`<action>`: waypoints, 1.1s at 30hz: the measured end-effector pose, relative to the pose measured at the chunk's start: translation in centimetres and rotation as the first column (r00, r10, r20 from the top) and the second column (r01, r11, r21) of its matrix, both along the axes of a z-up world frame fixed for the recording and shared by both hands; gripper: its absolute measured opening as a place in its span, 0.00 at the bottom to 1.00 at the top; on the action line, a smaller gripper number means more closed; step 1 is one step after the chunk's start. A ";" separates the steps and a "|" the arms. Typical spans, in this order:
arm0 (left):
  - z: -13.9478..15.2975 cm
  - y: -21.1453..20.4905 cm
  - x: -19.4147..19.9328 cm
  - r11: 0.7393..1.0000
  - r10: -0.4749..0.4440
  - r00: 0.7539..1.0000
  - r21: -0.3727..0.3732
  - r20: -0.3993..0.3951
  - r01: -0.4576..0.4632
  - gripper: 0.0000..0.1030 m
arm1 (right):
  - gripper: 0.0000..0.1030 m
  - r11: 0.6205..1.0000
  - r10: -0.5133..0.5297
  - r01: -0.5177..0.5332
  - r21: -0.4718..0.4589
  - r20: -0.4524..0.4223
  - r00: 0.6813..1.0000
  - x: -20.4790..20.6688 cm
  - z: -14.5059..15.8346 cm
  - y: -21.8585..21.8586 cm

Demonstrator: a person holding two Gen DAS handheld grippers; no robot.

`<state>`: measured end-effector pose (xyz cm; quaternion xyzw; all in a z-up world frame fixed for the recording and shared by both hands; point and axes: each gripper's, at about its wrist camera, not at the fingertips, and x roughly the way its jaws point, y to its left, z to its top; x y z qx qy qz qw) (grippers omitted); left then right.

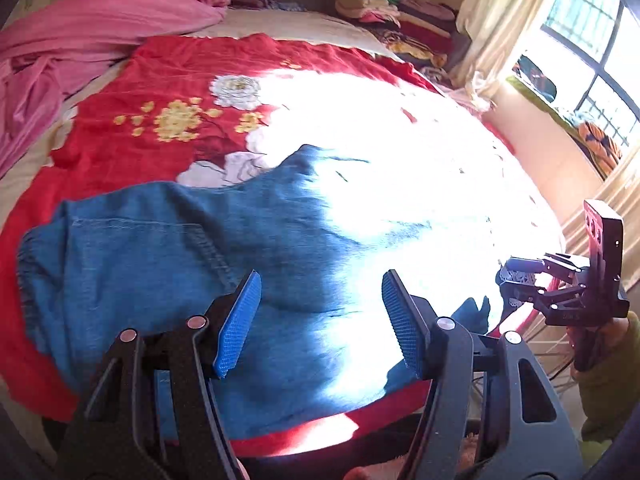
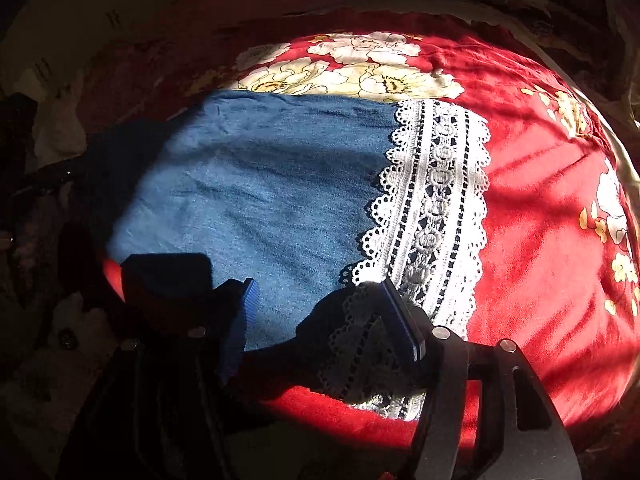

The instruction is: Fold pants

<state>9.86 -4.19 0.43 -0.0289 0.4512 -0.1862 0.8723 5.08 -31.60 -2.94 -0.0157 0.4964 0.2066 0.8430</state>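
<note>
Blue denim pants point(image 1: 192, 256) lie flat on a red floral bedspread point(image 1: 168, 64), elastic waist to the left, legs running right into bright sunlight. My left gripper point(image 1: 320, 320) is open just above the pants' near edge, holding nothing. In the right wrist view the pant leg point(image 2: 256, 192) ends in a white lace hem point(image 2: 436, 208). My right gripper point(image 2: 320, 316) is open just above the hem's near corner, fingers either side of the cloth. The right gripper point(image 1: 520, 280) also shows in the left wrist view at the bed's right edge.
A pink blanket point(image 1: 80, 32) is bunched at the far left of the bed. Stacked folded clothes point(image 1: 392, 8) sit at the bed's far end. A curtain point(image 1: 500, 20) and a window point(image 1: 592, 40) are at the right. The bed's near edge is just below both grippers.
</note>
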 end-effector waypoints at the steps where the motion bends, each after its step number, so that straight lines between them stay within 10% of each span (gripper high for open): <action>1: -1.0 -1.2 0.5 0.999 -0.016 1.000 0.034 -0.014 0.017 0.53 | 0.59 1.000 0.004 -0.004 -0.011 -0.009 1.000 -0.2 -0.4 -0.1; 7: -5.7 -1.8 -0.2 0.997 -0.046 0.996 0.061 -0.076 0.050 0.55 | 0.60 0.999 0.028 -0.028 -0.031 -0.001 1.000 -0.8 -1.3 -0.2; 11: -4.6 0.7 0.2 0.997 -0.036 0.991 -0.079 -0.128 0.025 0.56 | 0.63 0.997 0.012 -0.017 0.080 0.061 0.998 0.1 2.0 -1.4; 17: 0.5 2.0 2.8 0.997 -0.002 0.999 -0.080 -0.038 -0.001 0.56 | 0.64 0.979 -0.123 0.099 0.179 0.125 0.985 5.6 5.2 -5.5; 33: -4.0 0.2 15.2 0.990 -0.043 0.975 -0.139 -0.220 0.012 0.56 | 0.56 0.908 -0.098 0.148 0.392 -0.146 0.984 15.8 -1.4 -7.4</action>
